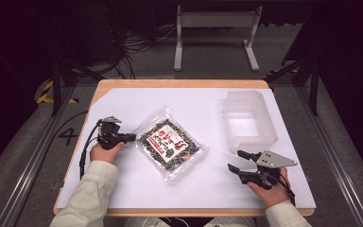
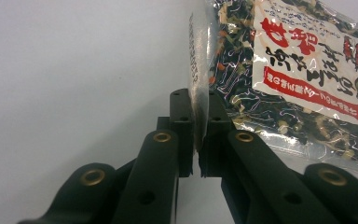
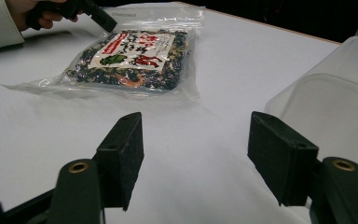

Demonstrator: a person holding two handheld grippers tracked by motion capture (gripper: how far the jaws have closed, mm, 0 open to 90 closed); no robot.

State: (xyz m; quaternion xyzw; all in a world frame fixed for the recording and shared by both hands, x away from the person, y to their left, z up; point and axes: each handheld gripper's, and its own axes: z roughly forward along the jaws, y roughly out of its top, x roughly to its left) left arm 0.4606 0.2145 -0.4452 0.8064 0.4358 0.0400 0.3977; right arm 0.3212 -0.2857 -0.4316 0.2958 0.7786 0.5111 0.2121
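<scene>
A clear plastic bag of dark dried mix with a red-and-white label [image 1: 170, 143] lies flat on the white sheet, left of the middle. My left gripper [image 1: 133, 137] is at the bag's left corner. In the left gripper view its jaws [image 2: 197, 107] are shut on the bag's clear sealed edge, and the printed part of the bag [image 2: 298, 70] spreads to the right. My right gripper [image 1: 235, 160] rests near the front right, jaws open and empty, pointing left toward the bag. In the right gripper view [image 3: 196, 154] the bag [image 3: 130, 60] lies well ahead of the jaws.
An empty translucent plastic container [image 1: 246, 125] stands at the right, just beyond the right gripper, and its near wall [image 3: 326, 107] shows to the right of the right gripper's jaws. The white sheet [image 1: 194, 99] covers the wooden table. A metal stand sits on the floor behind.
</scene>
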